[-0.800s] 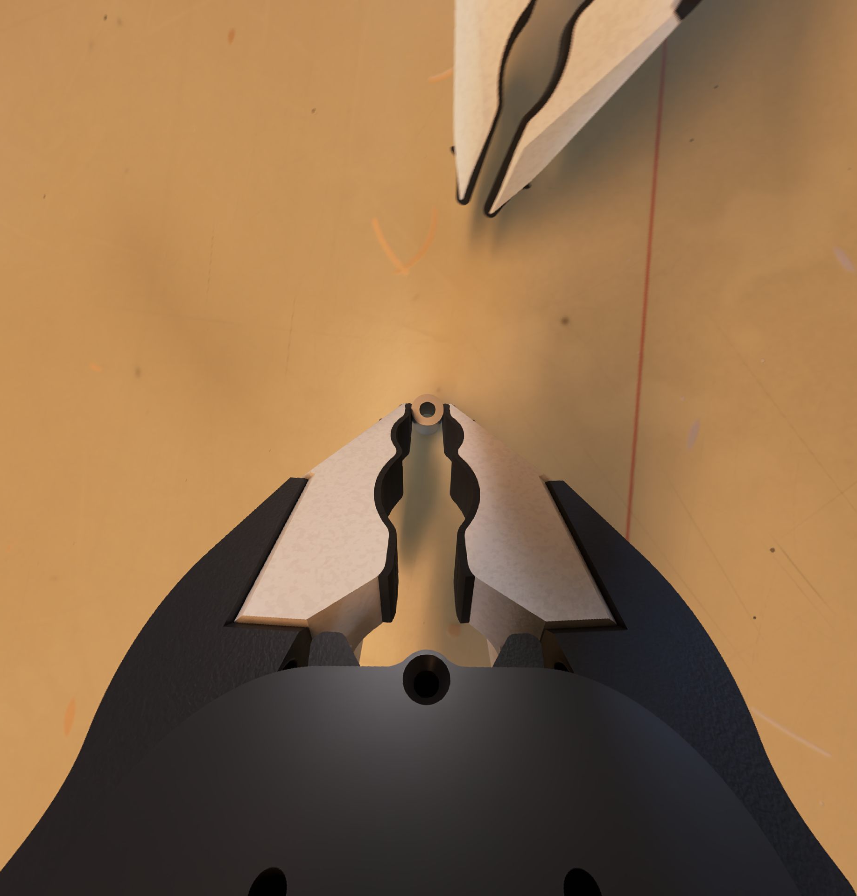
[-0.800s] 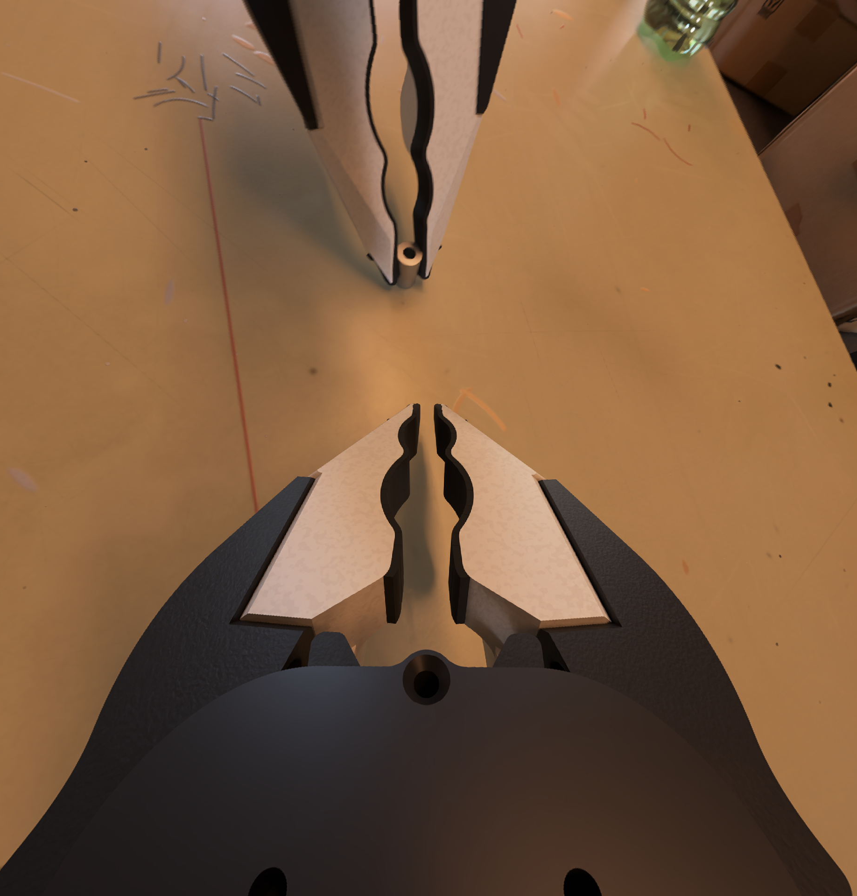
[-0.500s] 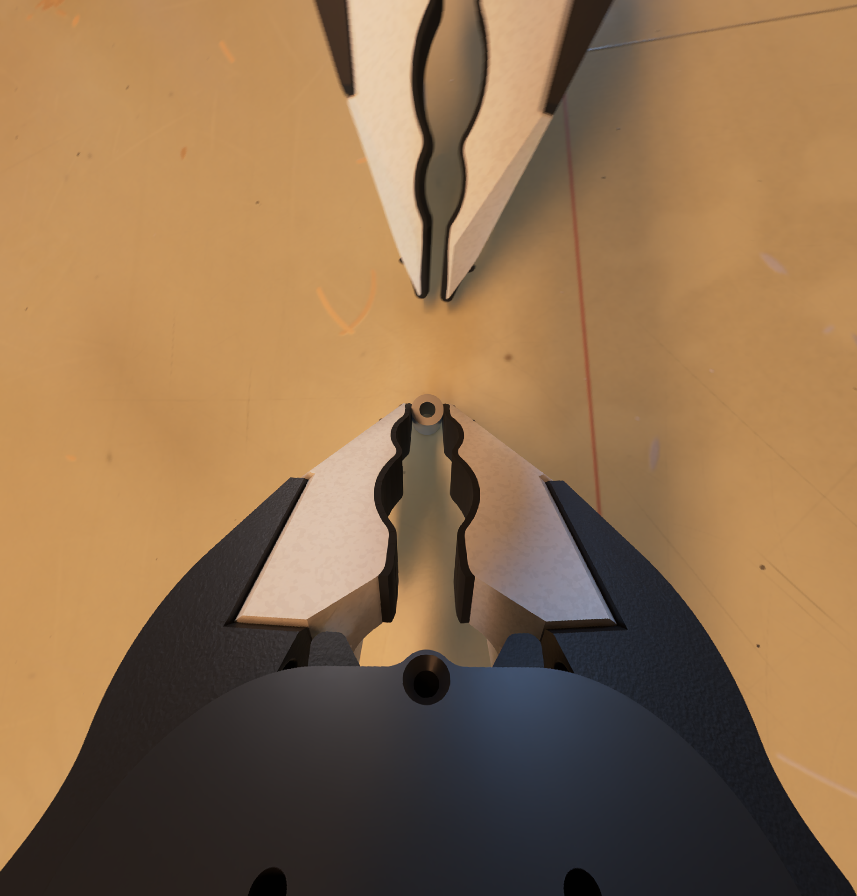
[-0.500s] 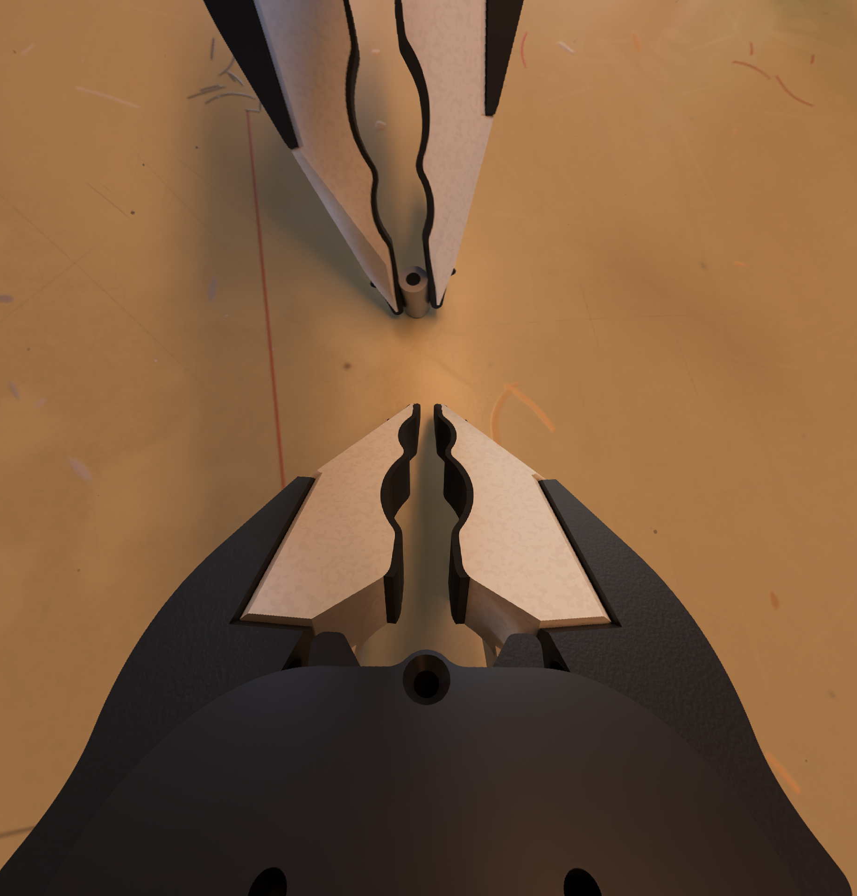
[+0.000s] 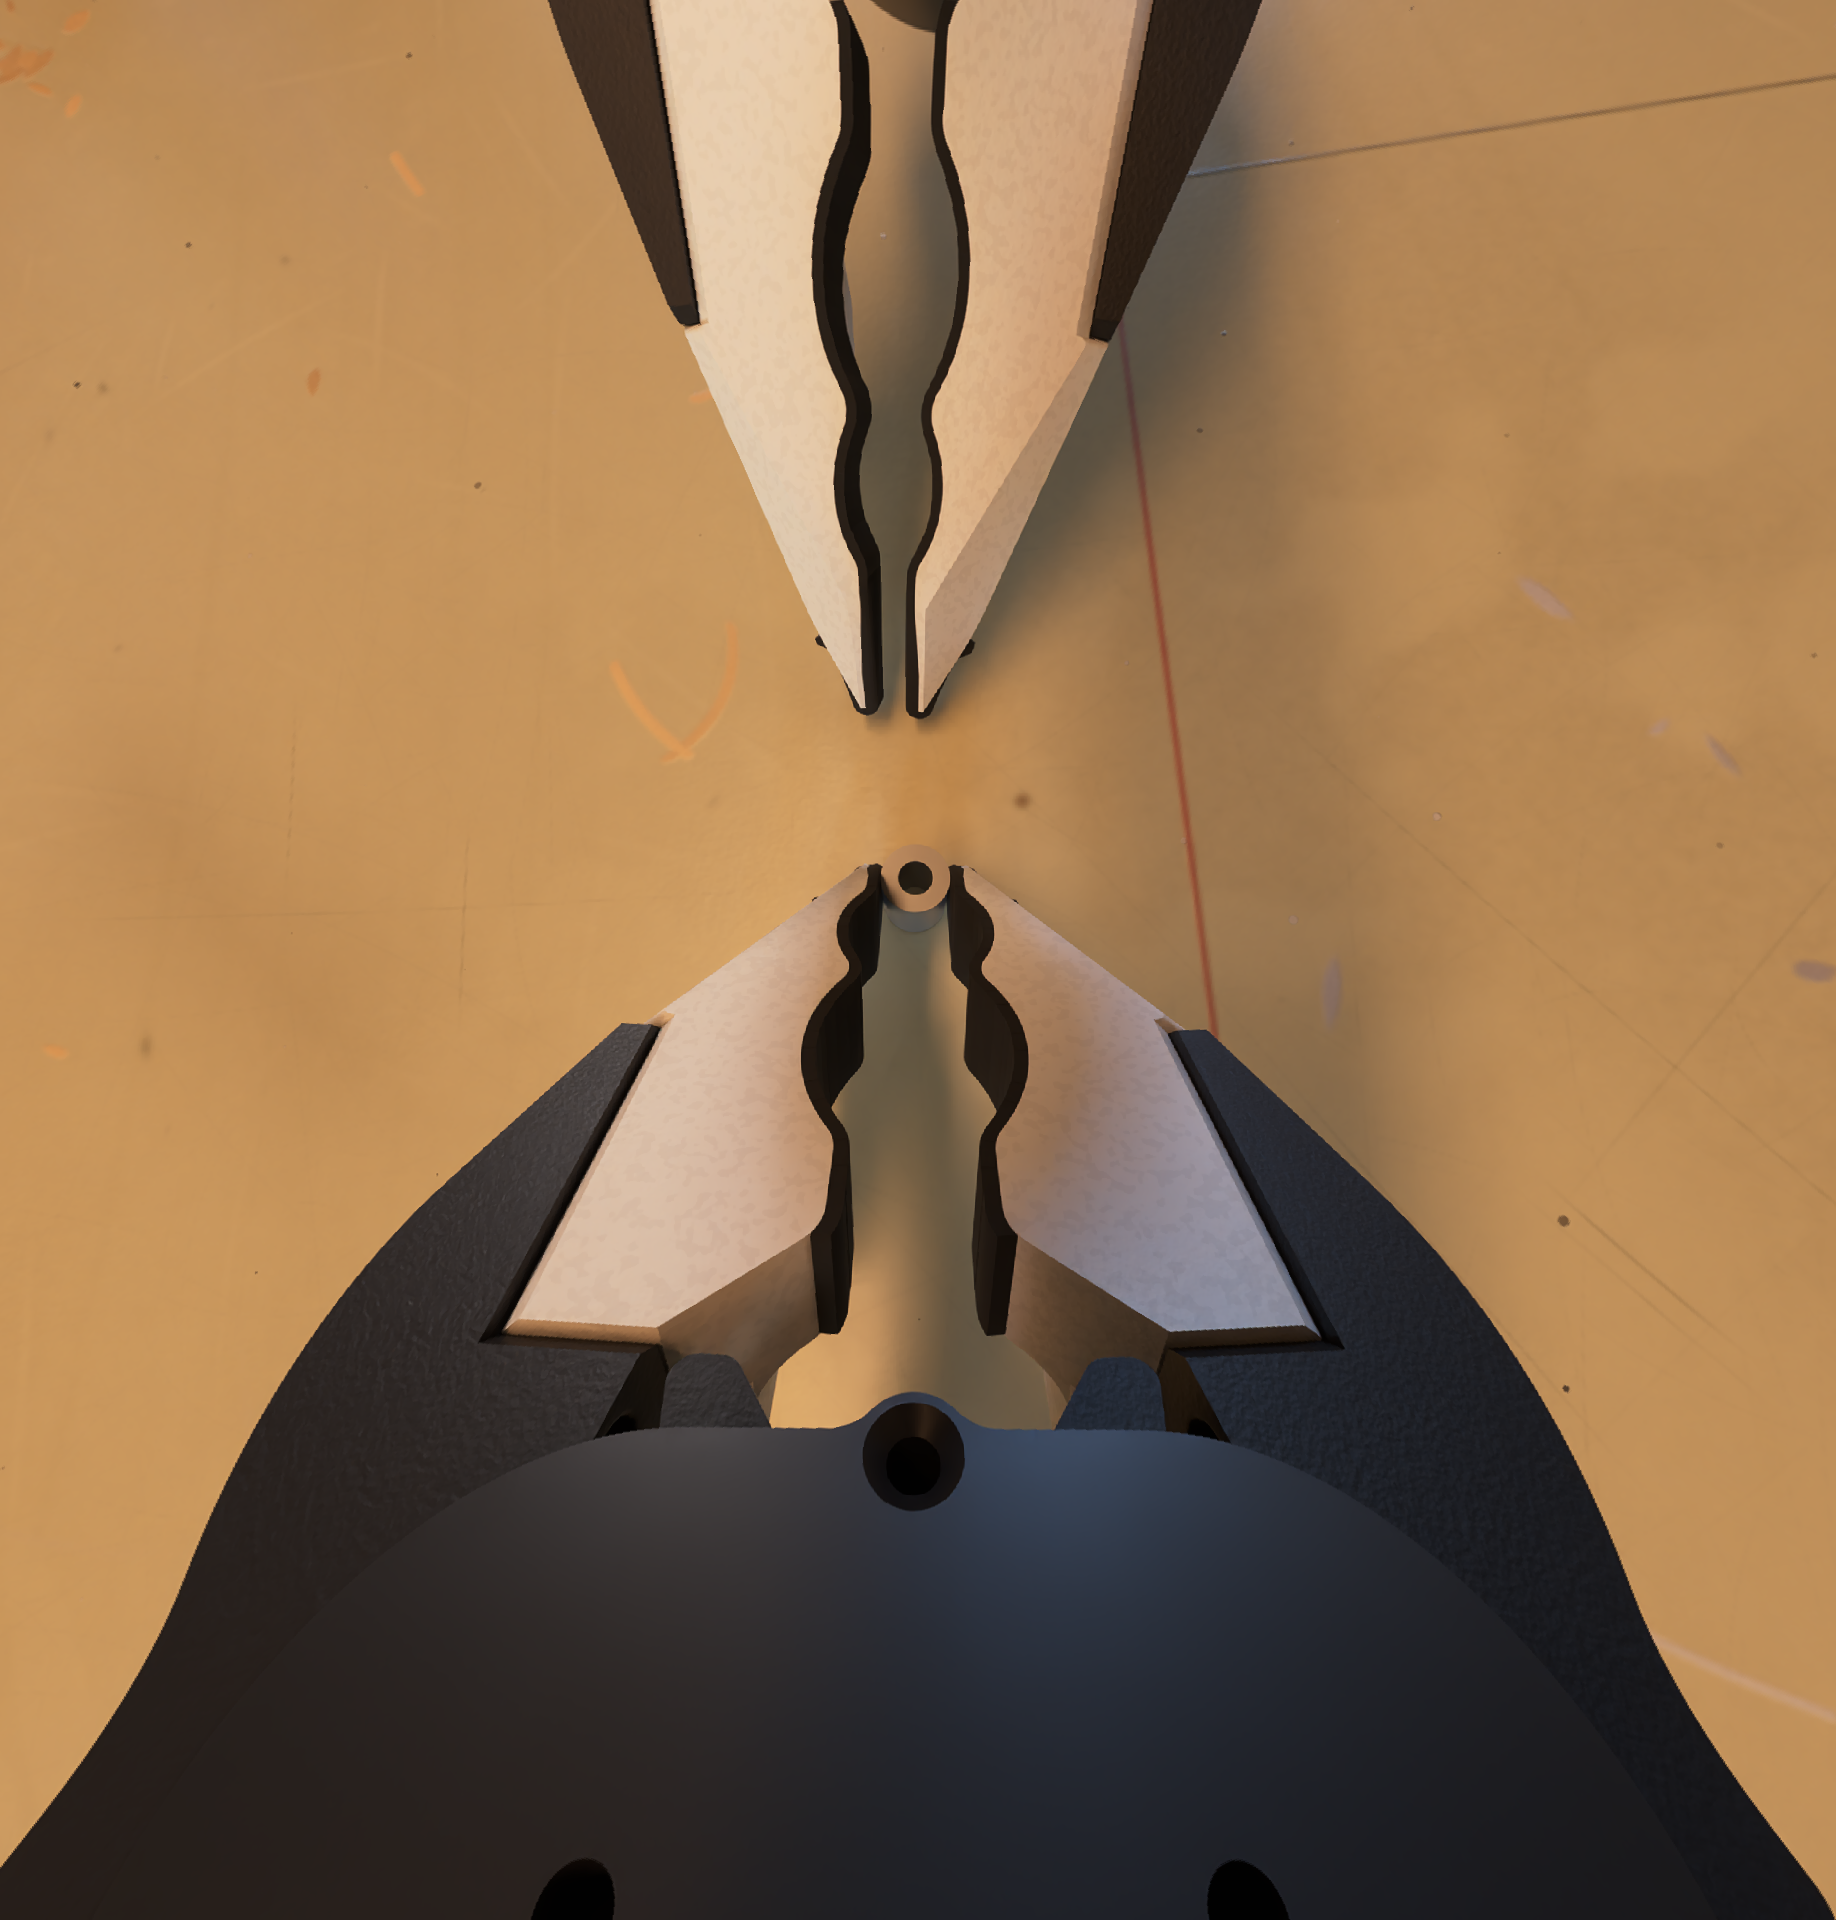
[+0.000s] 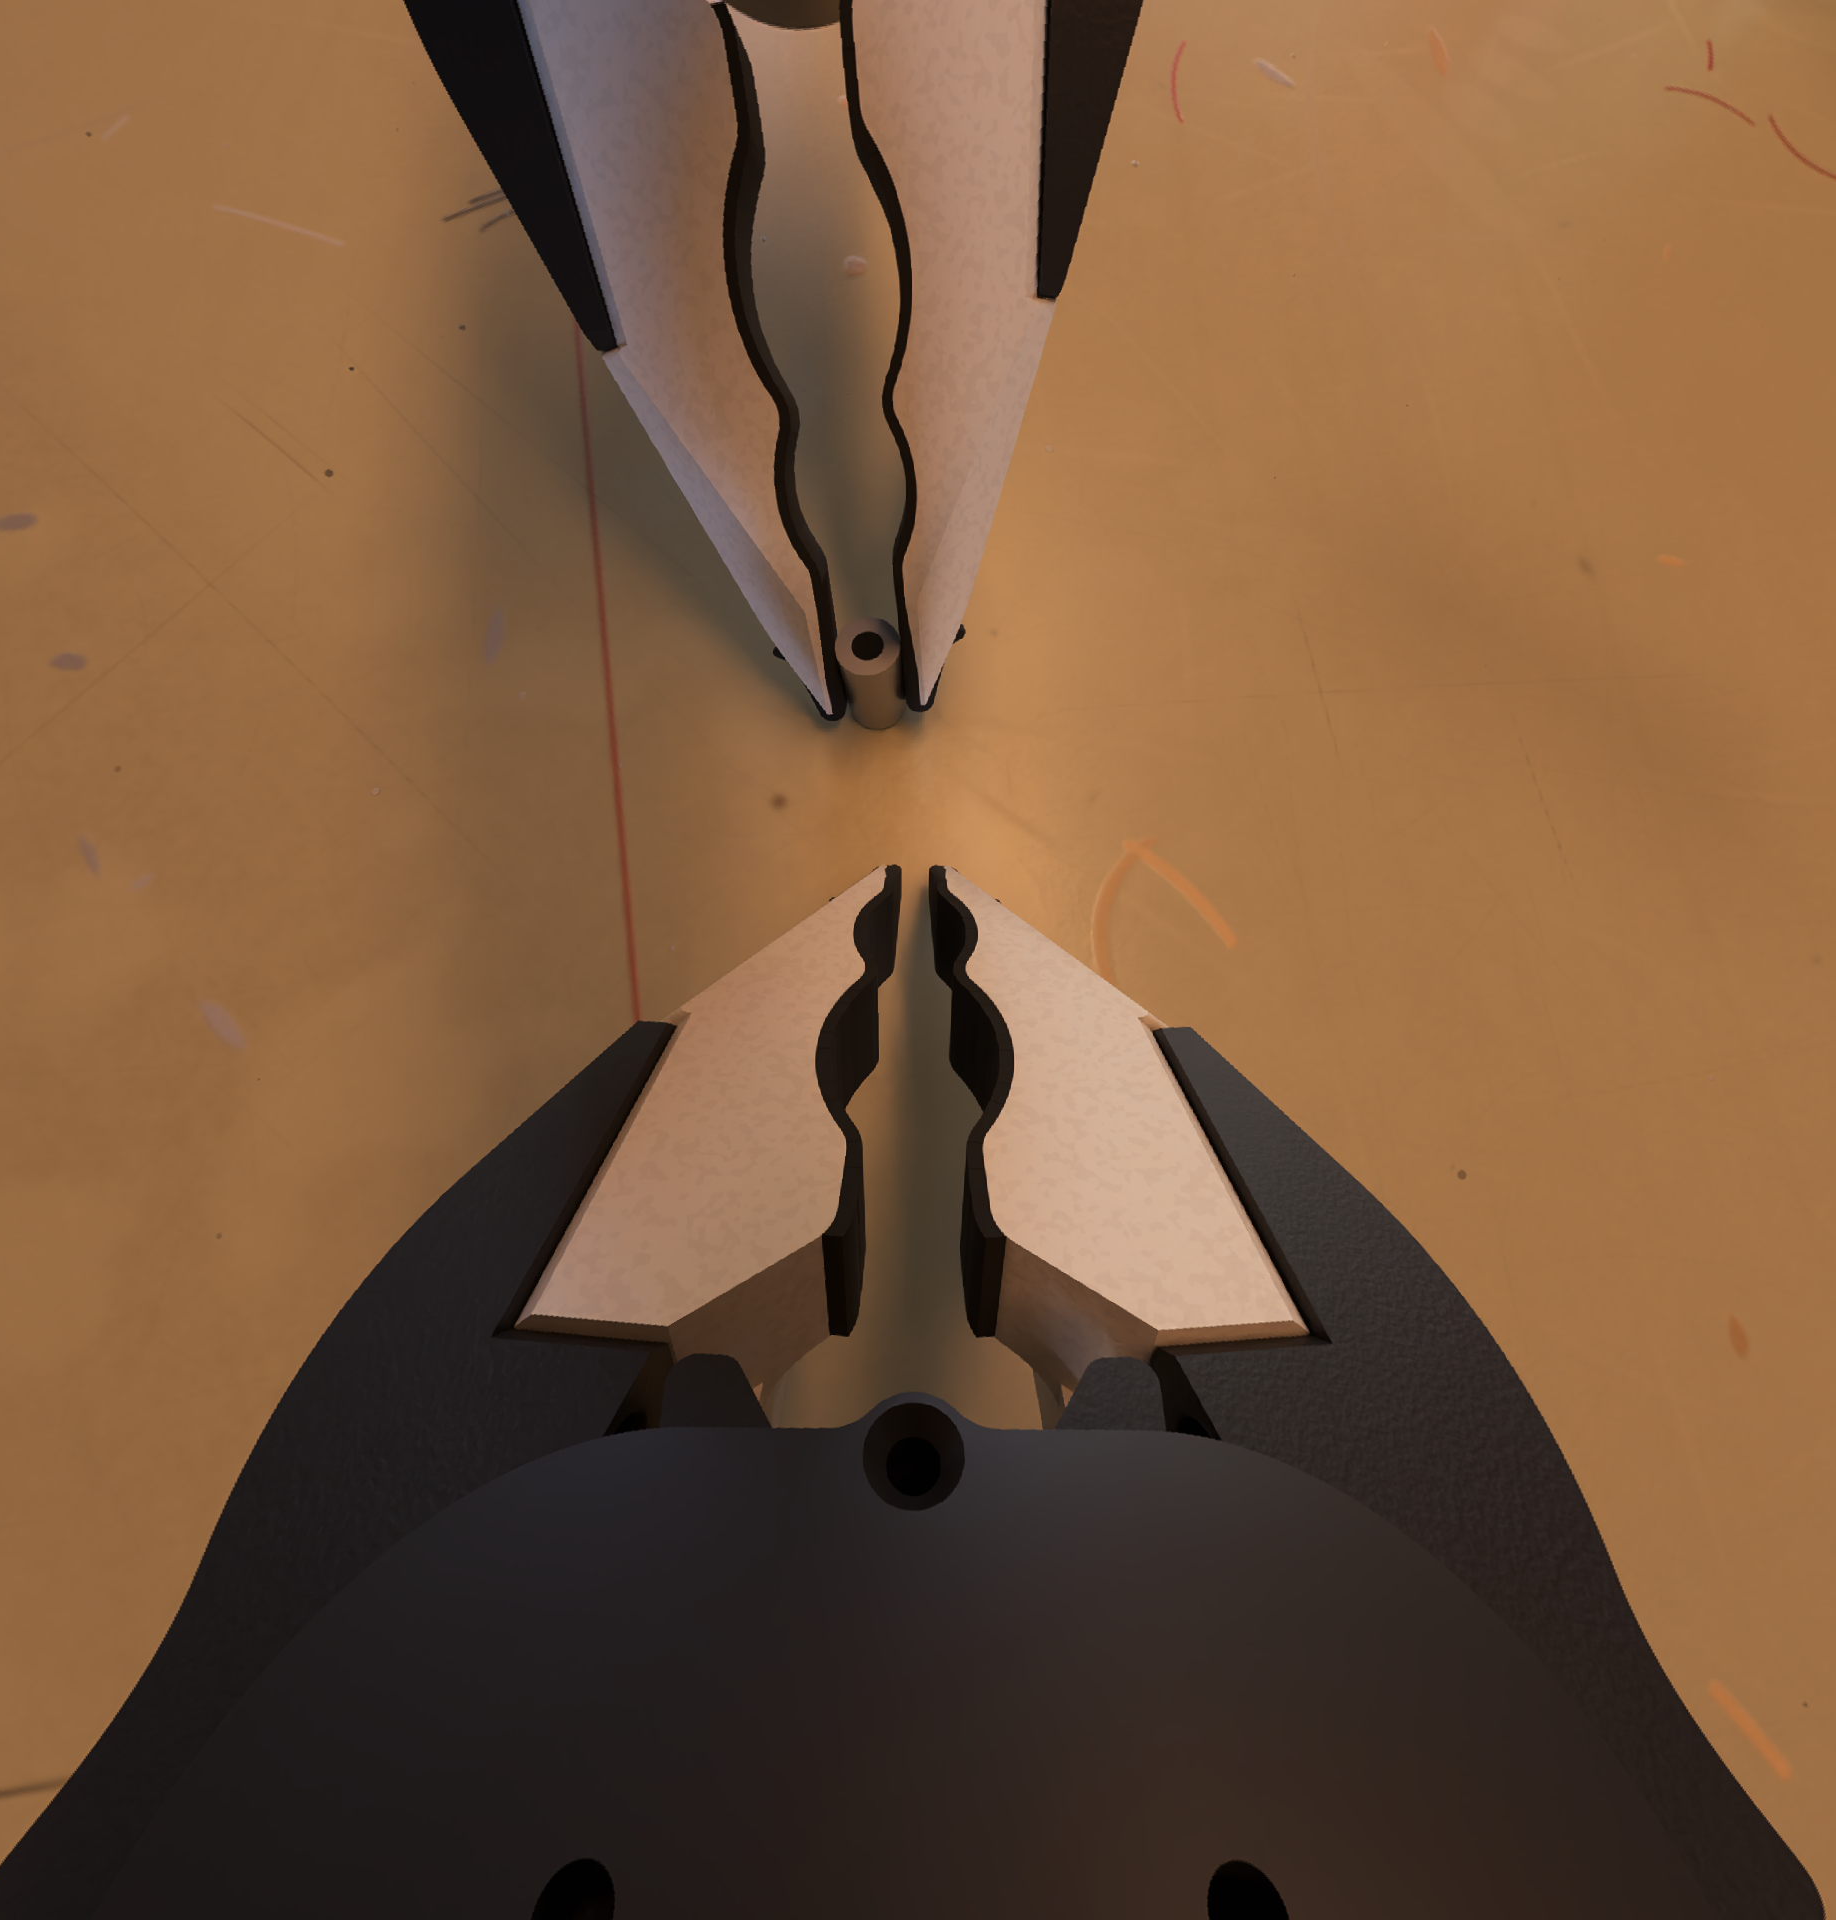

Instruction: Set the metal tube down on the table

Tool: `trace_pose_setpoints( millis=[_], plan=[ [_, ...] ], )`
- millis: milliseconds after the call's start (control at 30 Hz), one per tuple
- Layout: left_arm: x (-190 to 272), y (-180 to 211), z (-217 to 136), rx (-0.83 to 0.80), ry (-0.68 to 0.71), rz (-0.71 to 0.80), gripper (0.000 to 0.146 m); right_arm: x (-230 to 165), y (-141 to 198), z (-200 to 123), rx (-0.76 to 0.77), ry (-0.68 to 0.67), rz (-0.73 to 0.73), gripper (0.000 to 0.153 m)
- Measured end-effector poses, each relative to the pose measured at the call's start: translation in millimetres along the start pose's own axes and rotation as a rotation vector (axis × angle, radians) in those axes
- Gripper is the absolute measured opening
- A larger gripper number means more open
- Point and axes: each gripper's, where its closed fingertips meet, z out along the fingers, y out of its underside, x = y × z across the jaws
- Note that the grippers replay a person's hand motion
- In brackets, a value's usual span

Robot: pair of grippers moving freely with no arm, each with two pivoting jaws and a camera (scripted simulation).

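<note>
The table (image 5: 270,935) fills both views, its red line (image 5: 1163,665) my landmark. My right gripper (image 6: 912,869), nearly clenched on nothing, has swung in over the last moments until it faces my left gripper (image 5: 914,871) tip to tip, both just beside that line. The left stays clamped on the metal tube (image 5: 915,881) — upright, bore showing, its foot at the tabletop (image 6: 876,717), though contact is unclear. Releasing looks like what remains.
</note>
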Motion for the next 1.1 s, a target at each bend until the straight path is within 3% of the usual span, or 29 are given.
trace_pose_setpoints(
  millis=[400,833,1100],
  plan=[
    [0.5,1.1,-0.8,-0.034,0.010,0.009,0.012,-1.8,-3.5,-1.2,0.023,0.001,-0.011,0.005],
    [0.6,2.3,-1.6,-0.015,0.062,-0.036,0.012,-2.8,-6.7,-1.6,0.032,0.095,-0.174,0.005],
    [0.2,2.8,-1.9,-0.011,0.070,-0.054,0.012,-1.8,-10.4,-4.1,0.063,0.108,-0.172,0.005]
  ],
)
